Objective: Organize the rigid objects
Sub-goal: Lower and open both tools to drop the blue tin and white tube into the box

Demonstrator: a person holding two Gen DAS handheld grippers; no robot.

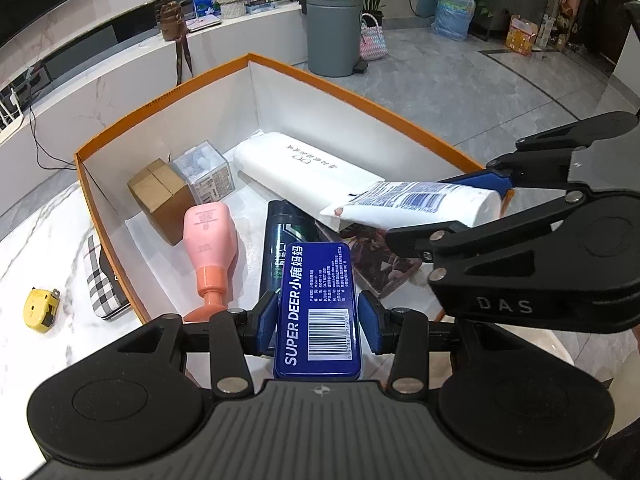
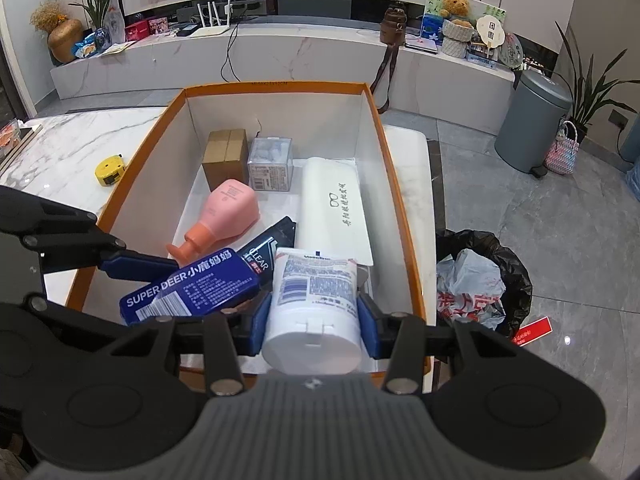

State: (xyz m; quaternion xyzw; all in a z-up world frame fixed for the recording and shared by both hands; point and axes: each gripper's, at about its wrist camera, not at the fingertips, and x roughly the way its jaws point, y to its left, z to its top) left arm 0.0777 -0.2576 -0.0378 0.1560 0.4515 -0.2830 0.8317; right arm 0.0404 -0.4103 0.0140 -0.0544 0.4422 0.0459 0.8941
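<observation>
Orange-rimmed white cardboard box (image 2: 404, 216) holds a pink pump bottle (image 2: 224, 216), brown carton (image 2: 225, 158), clear plastic cube (image 2: 270, 164) and long white case (image 2: 334, 210). Above its near edge, left gripper (image 1: 318, 320) clamps a blue tin (image 1: 318, 304); right gripper (image 2: 314, 316) clamps a white tube (image 2: 314, 300).

Both pictures are bright and sharp, lit softly from above. The shiny grey floor (image 1: 460, 92) shows pale glare. Shadows inside the orange box (image 2: 376, 120) are soft. Straight lines bend near the edges, and the corners go dark and round.

Blue tin (image 1: 318, 304) & white tube (image 2: 314, 300) held over orange-rimmed box (image 2: 400, 200).
</observation>
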